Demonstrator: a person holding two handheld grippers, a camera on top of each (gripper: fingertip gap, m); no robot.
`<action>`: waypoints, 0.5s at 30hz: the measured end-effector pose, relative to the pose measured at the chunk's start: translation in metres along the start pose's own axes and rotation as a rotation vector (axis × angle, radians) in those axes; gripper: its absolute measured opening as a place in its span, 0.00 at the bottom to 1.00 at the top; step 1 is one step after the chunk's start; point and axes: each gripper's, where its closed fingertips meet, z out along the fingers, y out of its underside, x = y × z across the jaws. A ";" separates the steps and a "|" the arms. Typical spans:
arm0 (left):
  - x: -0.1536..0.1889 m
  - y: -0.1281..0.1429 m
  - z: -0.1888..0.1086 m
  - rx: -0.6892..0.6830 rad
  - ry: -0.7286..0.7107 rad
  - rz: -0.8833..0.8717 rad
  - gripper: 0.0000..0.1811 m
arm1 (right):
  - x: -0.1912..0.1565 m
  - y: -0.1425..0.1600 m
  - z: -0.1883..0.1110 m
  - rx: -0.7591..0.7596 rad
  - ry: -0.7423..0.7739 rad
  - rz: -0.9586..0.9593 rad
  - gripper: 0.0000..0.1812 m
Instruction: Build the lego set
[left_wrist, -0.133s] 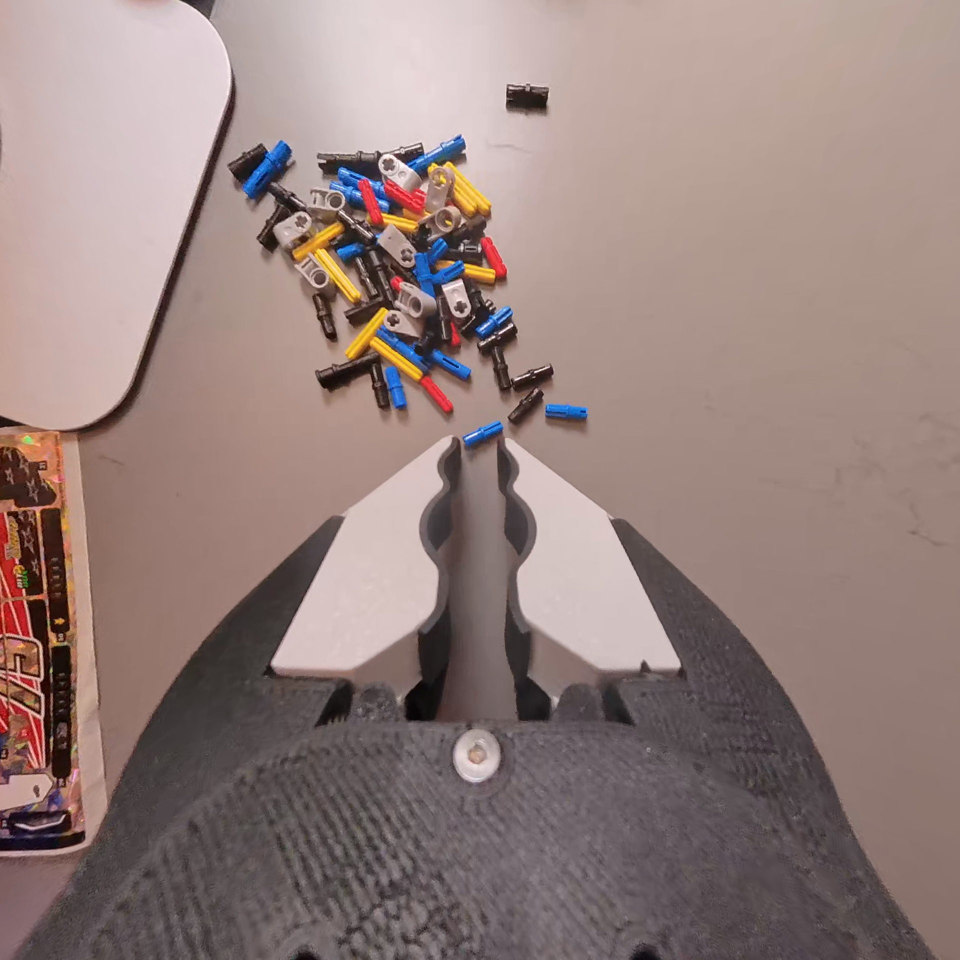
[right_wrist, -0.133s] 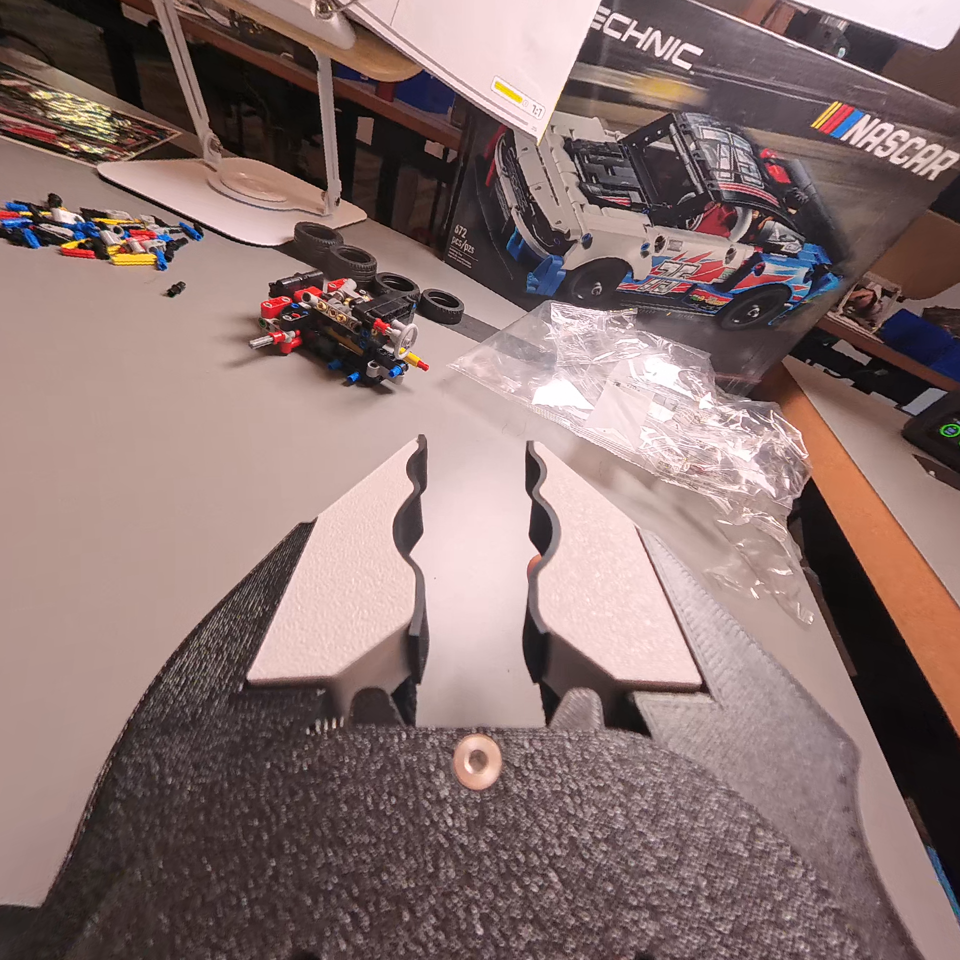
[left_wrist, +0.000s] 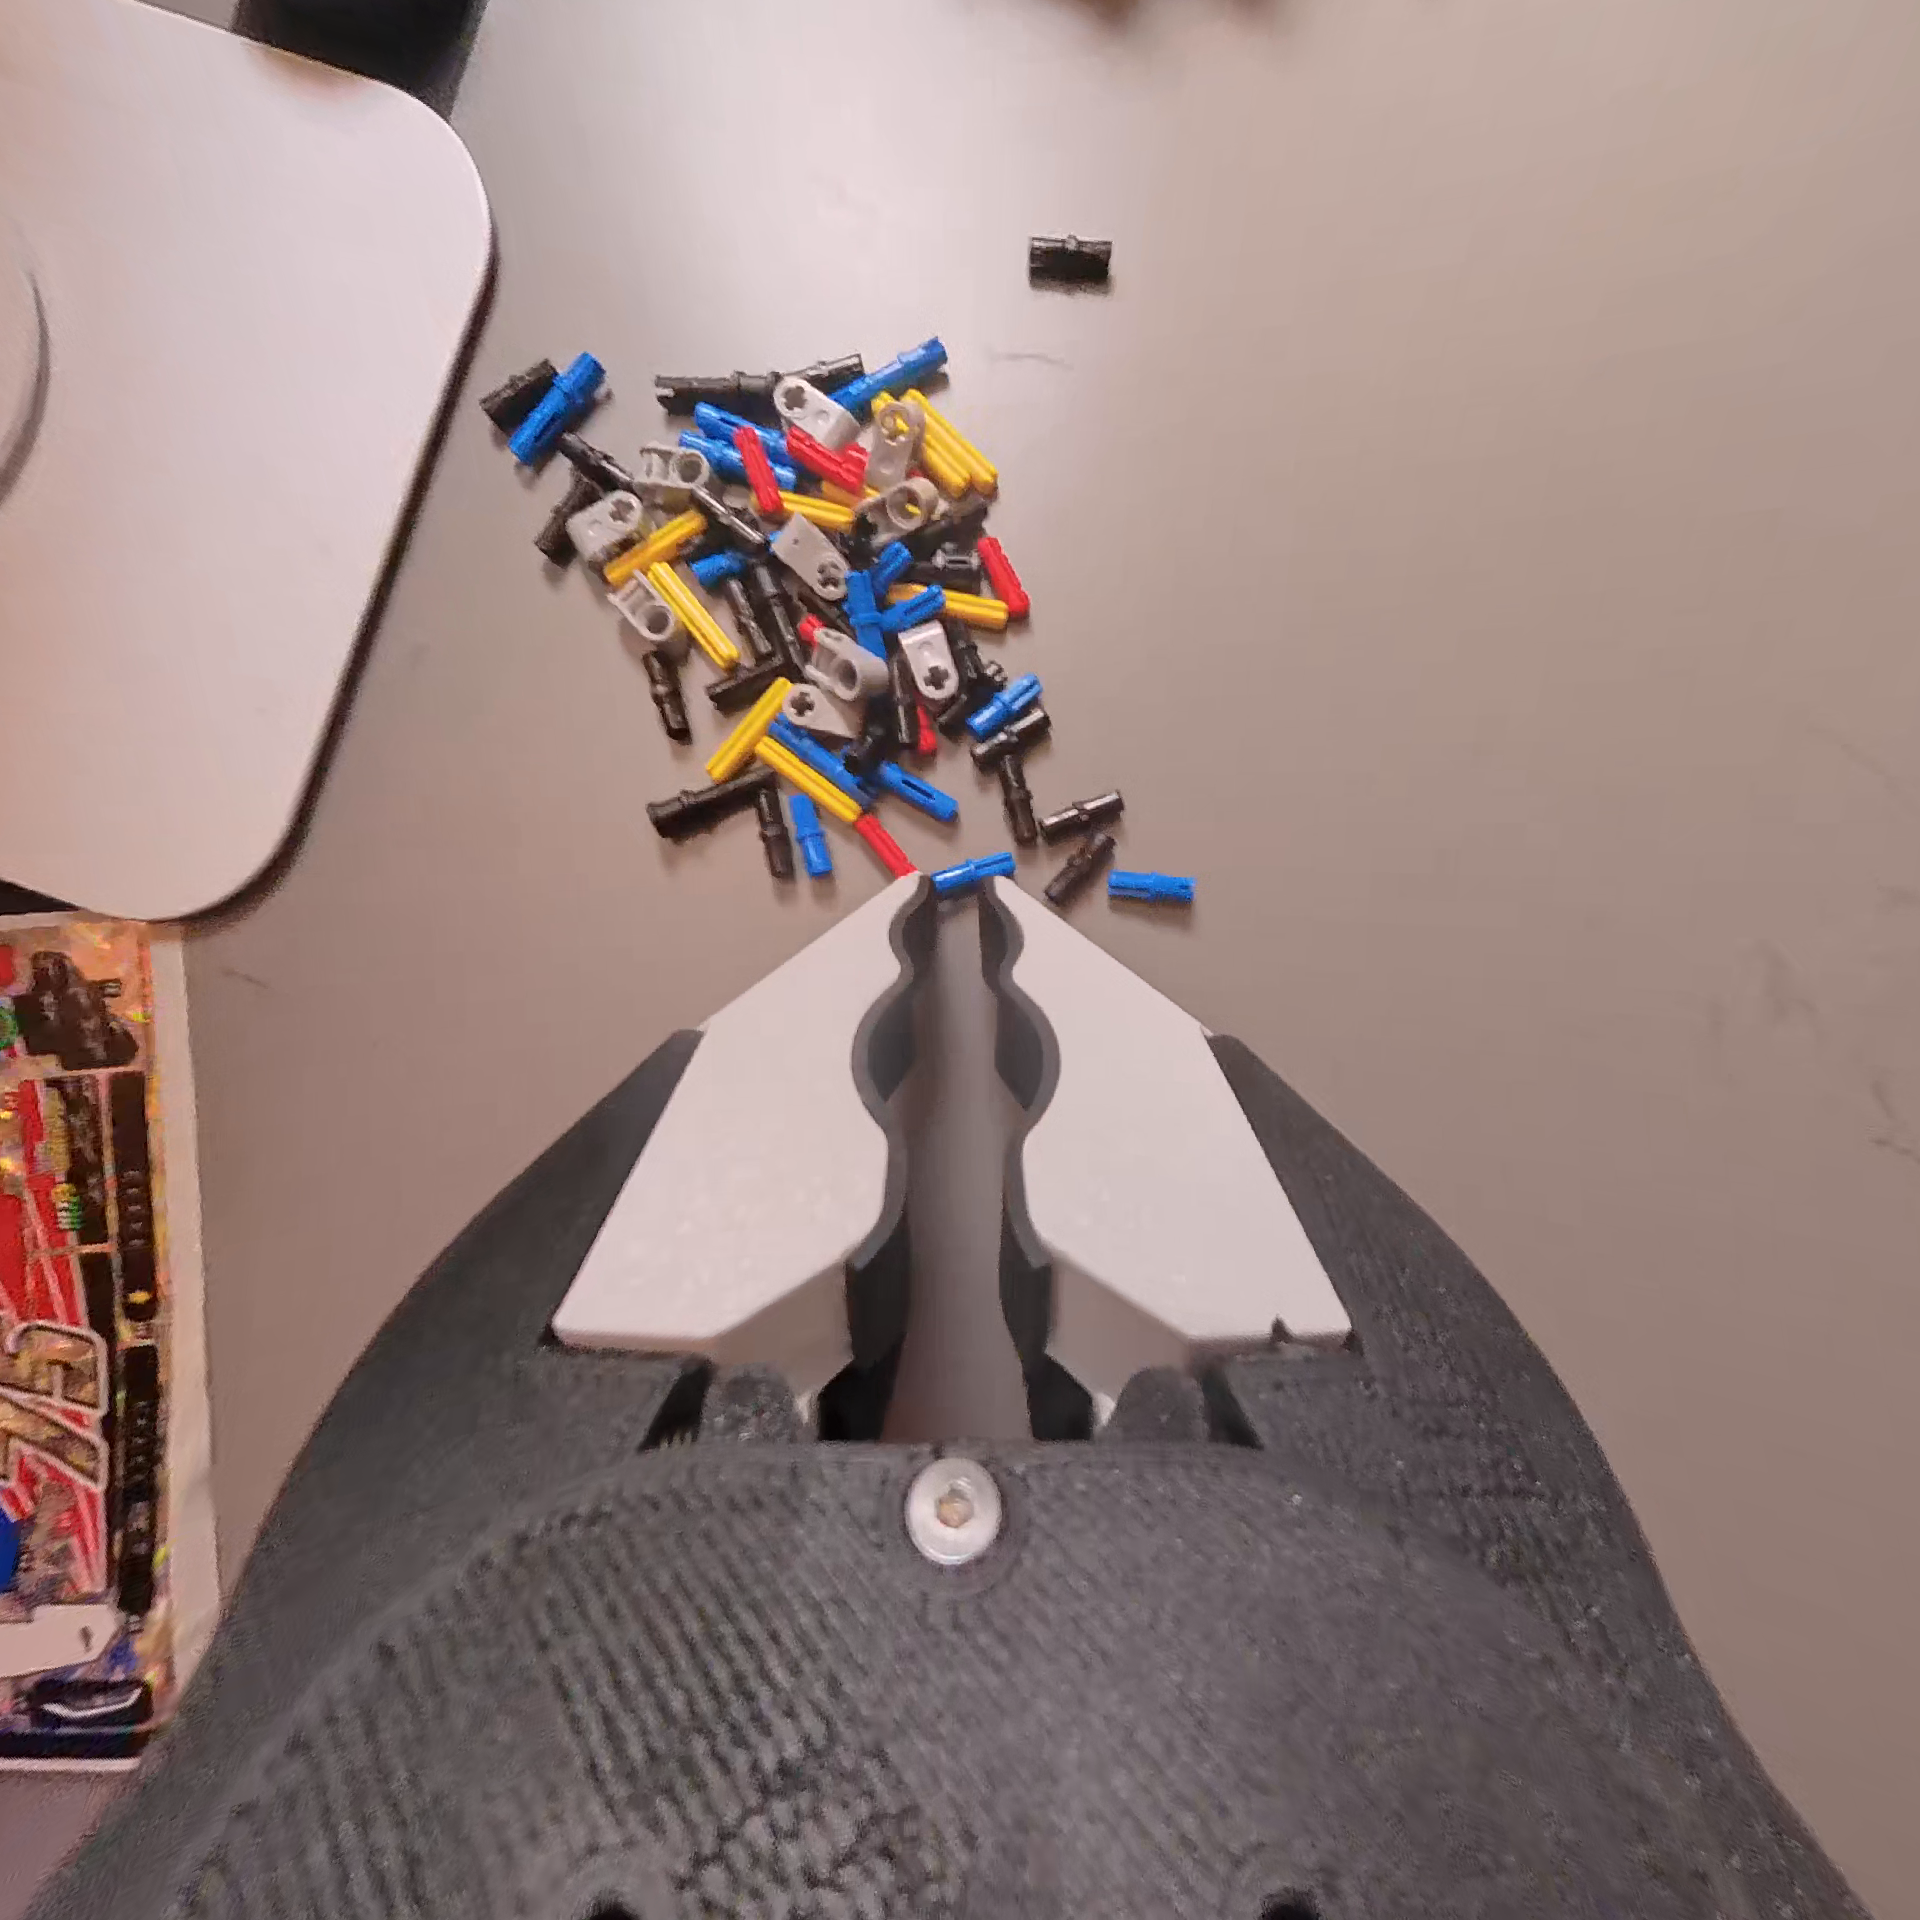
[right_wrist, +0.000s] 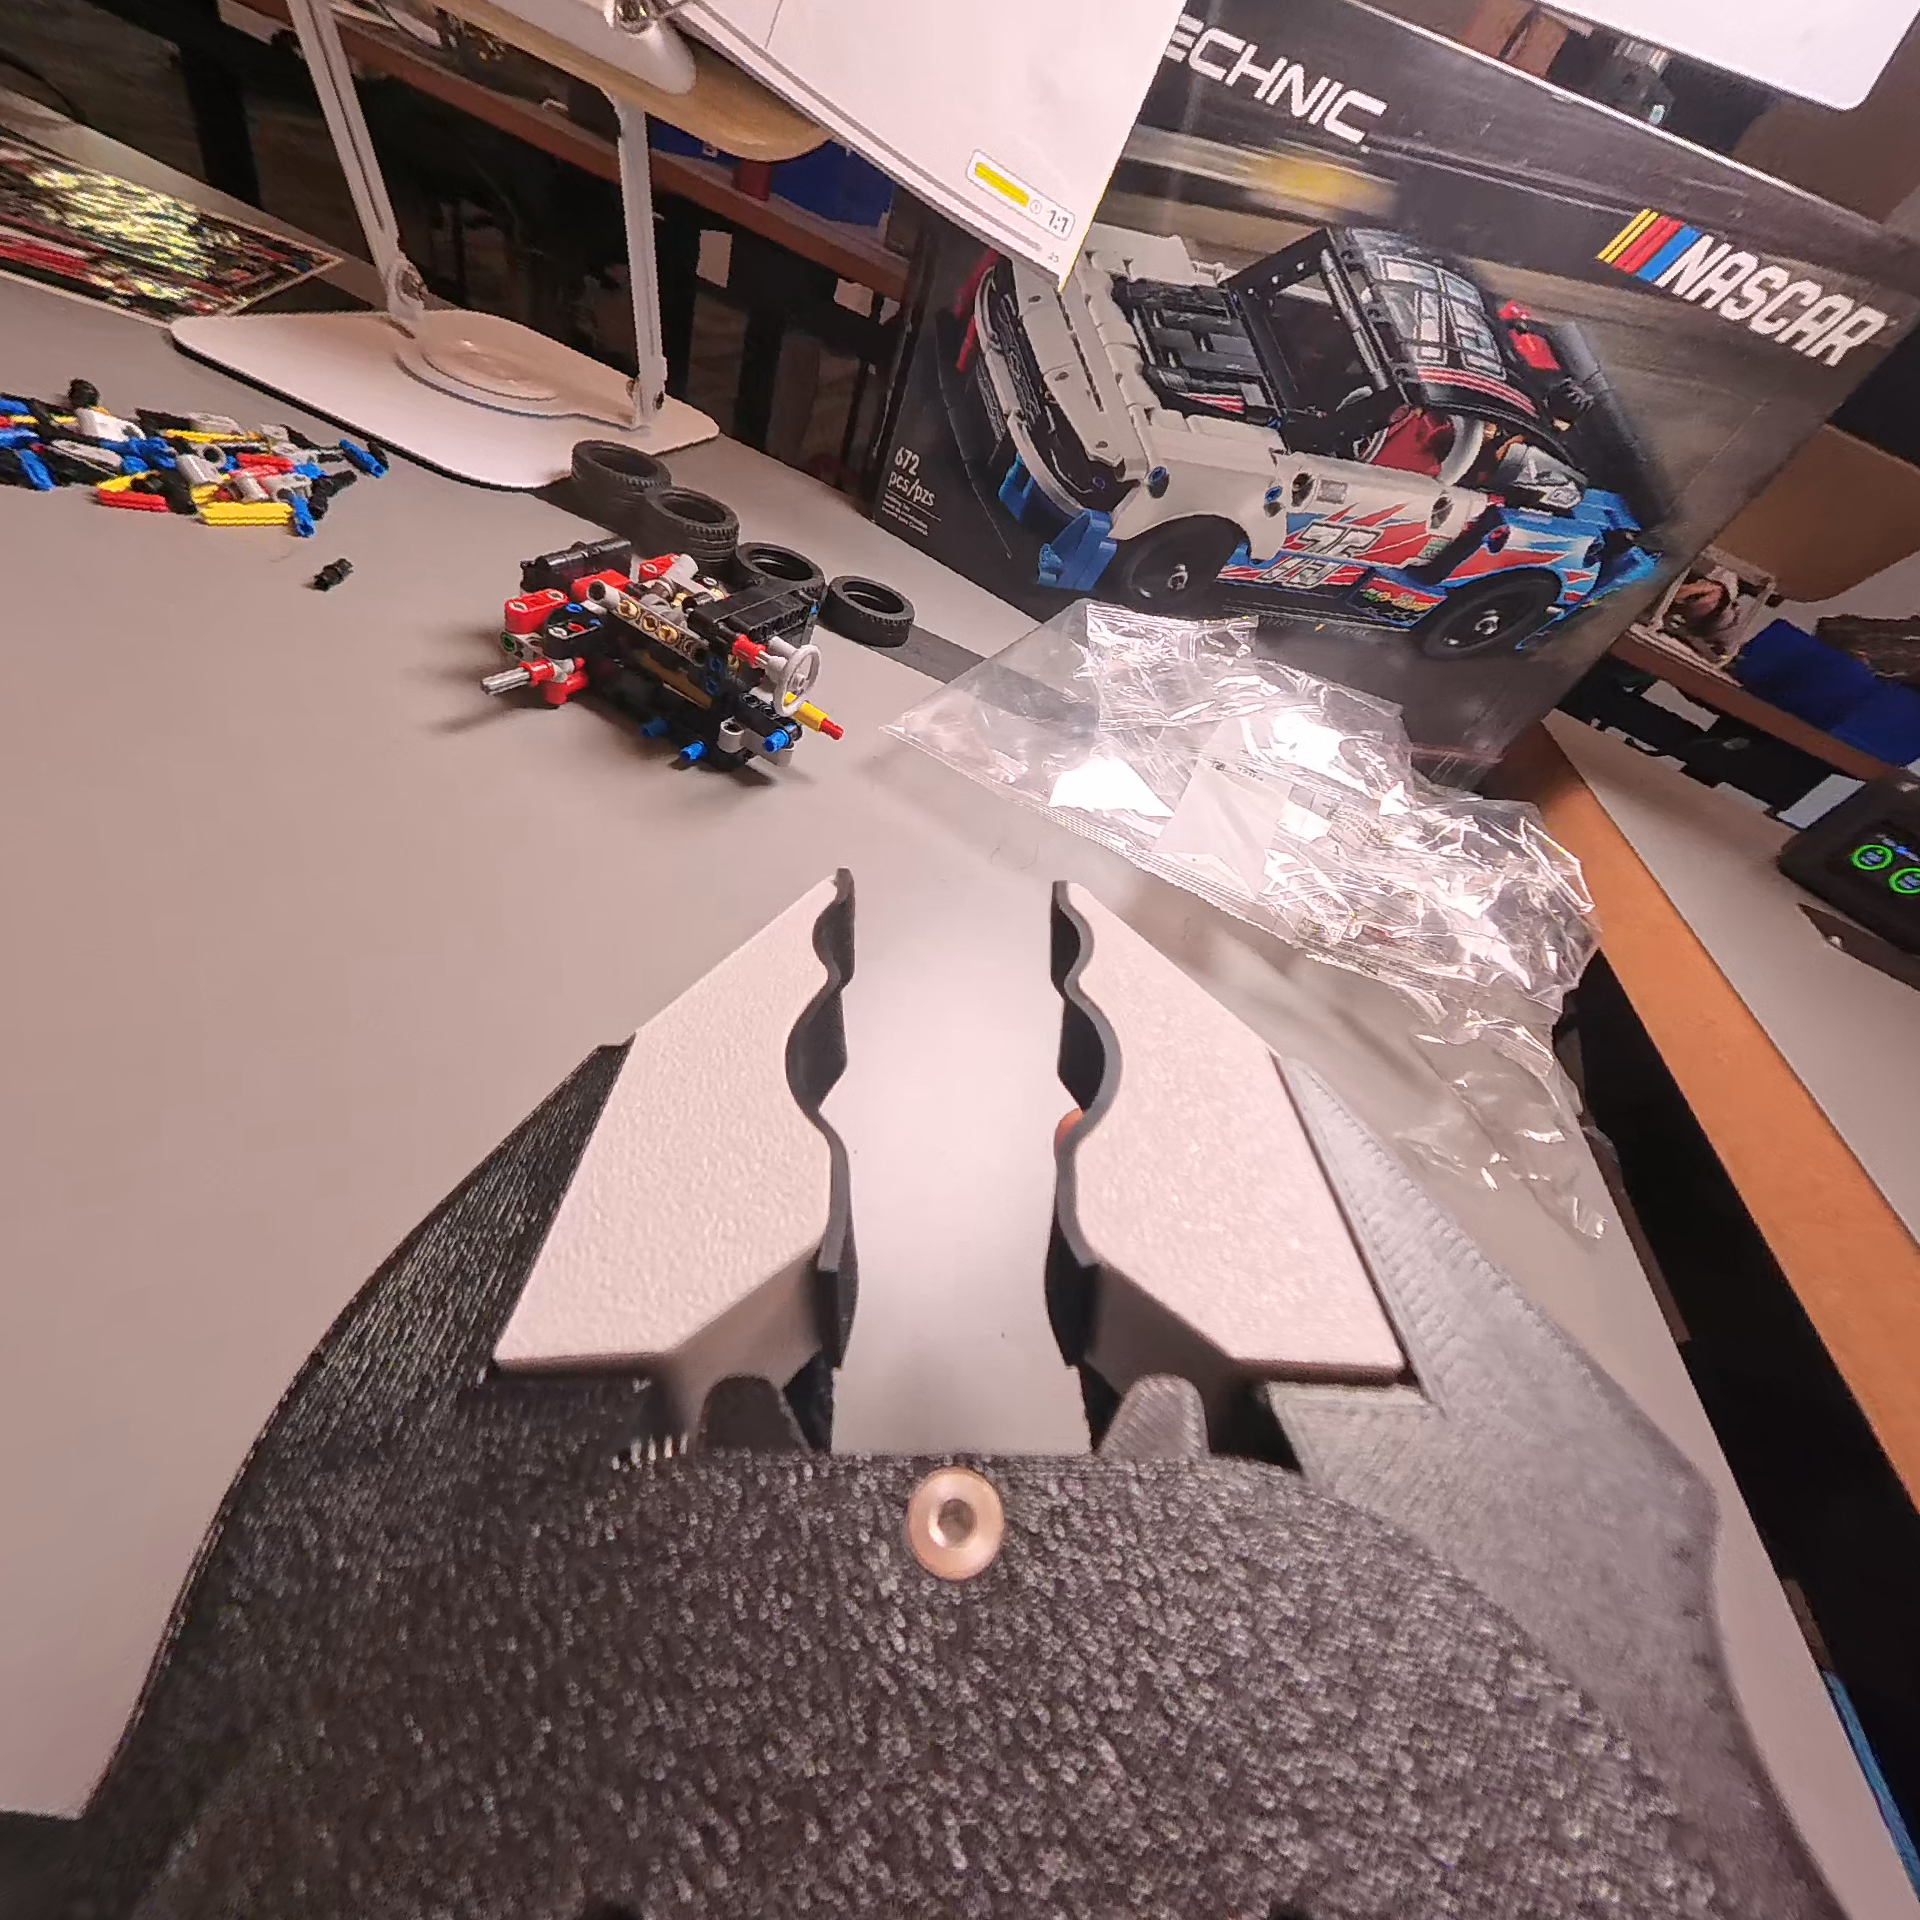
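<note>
A pile of small Technic pins, axles and connectors (left_wrist: 821, 592) in blue, black, yellow, red and grey lies on the grey table. My left gripper (left_wrist: 953, 888) hangs over its near edge. Its jaws stand a narrow gap apart, with the tips at a blue pin (left_wrist: 971, 871) that lies crosswise just beyond them. My right gripper (right_wrist: 951, 894) is open and empty above bare table. Ahead of it sits the partly built black, red and grey assembly (right_wrist: 665, 644). The pile also shows at the far left of the right wrist view (right_wrist: 197, 473).
A white lamp base (left_wrist: 187, 416) and a sticker sheet (left_wrist: 73, 1330) lie left of the pile. A lone black pin (left_wrist: 1070, 260) lies apart. Several tyres (right_wrist: 686, 514), the set's box (right_wrist: 1351, 416) and clear plastic bags (right_wrist: 1299, 821) sit near the table's right edge (right_wrist: 1714, 1039). About 40 cm separates my left fingertips from my right. The lone black pin (left_wrist: 1070, 260) is about 12 cm from my left fingertips and 25 cm from my right. Seen from the right wrist view (right_wrist: 323, 570) as well.
My left gripper's jaws have narrowed slightly and its tips have come up to the blue pin. The right gripper has barely moved.
</note>
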 end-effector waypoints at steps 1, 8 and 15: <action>-0.005 -0.002 0.001 0.002 -0.030 0.001 0.05 | 0.001 0.000 0.000 0.001 0.003 0.006 0.20; 0.007 -0.017 -0.008 0.096 -0.016 -0.028 0.16 | 0.001 -0.001 0.000 0.004 0.002 0.004 0.20; 0.031 -0.008 0.003 0.048 -0.027 0.031 0.11 | -0.006 -0.005 -0.001 0.016 -0.022 0.001 0.20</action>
